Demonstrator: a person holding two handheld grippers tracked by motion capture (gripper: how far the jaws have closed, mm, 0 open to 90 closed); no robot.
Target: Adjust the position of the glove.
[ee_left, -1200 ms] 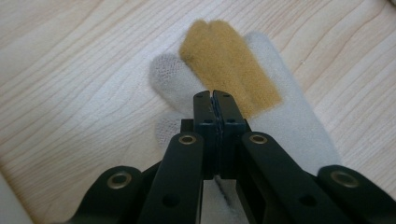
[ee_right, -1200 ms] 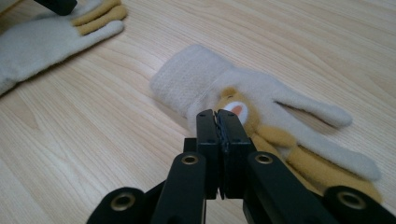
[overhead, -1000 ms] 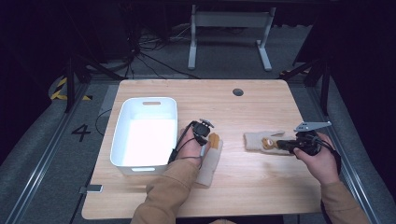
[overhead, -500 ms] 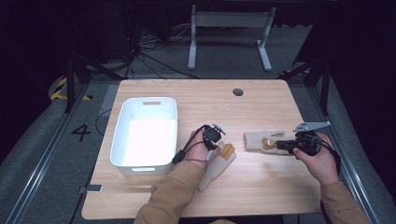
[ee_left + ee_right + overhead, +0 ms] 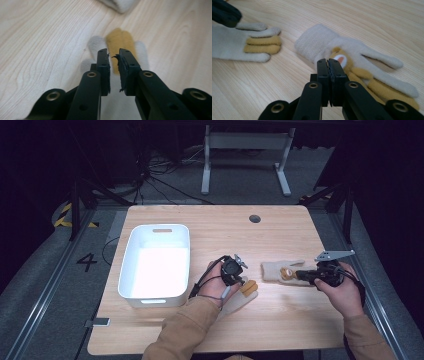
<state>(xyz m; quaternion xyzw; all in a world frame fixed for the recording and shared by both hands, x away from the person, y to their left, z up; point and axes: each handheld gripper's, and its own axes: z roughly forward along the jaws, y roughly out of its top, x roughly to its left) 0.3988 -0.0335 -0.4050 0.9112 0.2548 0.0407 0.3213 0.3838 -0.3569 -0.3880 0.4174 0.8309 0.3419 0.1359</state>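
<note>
The left gripper's fingers [image 5: 103,67] stand a narrow slot apart, having just been opening, and the near glove [image 5: 120,42] lies under and beyond them rather than pinched; whether a pad brushes the knit I cannot tell; the right gripper's fingers [image 5: 322,72] are pressed together over the far glove [image 5: 352,53], at its bear patch, and whether a fold of knit is caught between them I cannot tell.

Both are soft cream knit gloves with mustard middle fingers; I judge them light, limp and grippy, apt to drape and fold when lifted, in no way fragile; the ribbed cuff is the thickest hold, while a pinch at a fingertip would let the rest dangle.

In the high view the near glove [image 5: 240,296] lies on the wooden table [image 5: 210,217] just right of the white bin [image 5: 131,270], fingers pointing to the far right; the far glove [image 5: 280,270] lies to its right, well apart from it.

The left gripper [image 5: 235,271] hangs over the near glove's fingers, forearm coming from the near edge; the right gripper [image 5: 306,275] lies low and level, pointing left, hand [image 5: 340,287] behind it.
</note>
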